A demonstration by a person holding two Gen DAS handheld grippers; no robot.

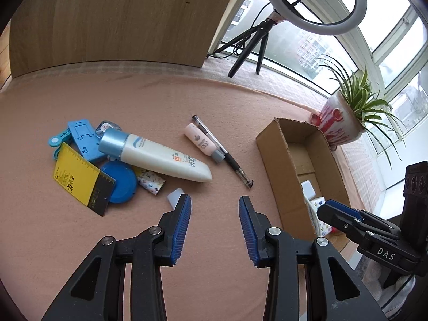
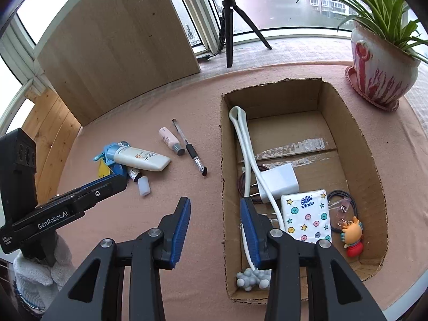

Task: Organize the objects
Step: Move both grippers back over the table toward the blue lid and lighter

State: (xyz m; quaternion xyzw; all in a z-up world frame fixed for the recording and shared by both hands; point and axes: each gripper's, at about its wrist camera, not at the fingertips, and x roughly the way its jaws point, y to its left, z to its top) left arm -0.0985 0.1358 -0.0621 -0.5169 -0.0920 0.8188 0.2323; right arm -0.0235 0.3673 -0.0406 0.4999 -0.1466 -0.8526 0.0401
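Both grippers hang empty over the pink cloth: the left gripper (image 1: 215,203) has its jaws spread with only bare cloth between them, and the right gripper (image 2: 215,206) is likewise parted, one finger over the cloth and the other just inside the near wall of the cardboard box (image 2: 373,165). What is left to tidy lies at about ten o'clock from the left gripper. The sunscreen tube (image 1: 160,157) rests across a heap of small things: a yellow ruler card (image 1: 77,176), a round blue case (image 1: 121,182), a blue plastic piece (image 1: 83,139) and a patterned sachet (image 1: 151,183). I would guess the tube is light but squashy and slick, so the firm ribbed cap end looks the safer place to pinch. Toward twelve o'clock a small pink tube (image 1: 202,140) lies touching a black pen (image 1: 222,152). Both look stiff and light but inclined to roll, so gripping across the middle seems best. A small white cap (image 1: 175,196) sits just beside the left finger, and it looks fiddly. From the right wrist view the box, at one o'clock, holds a white charger (image 2: 281,182) with its white cable (image 2: 247,155), a tissue pack (image 2: 307,218), a crab charm (image 2: 353,236) on a dark cord, and a grey knobbly toy (image 2: 251,278) at the near end. The far half of its floor is bare, which I judge room enough for the remaining things.
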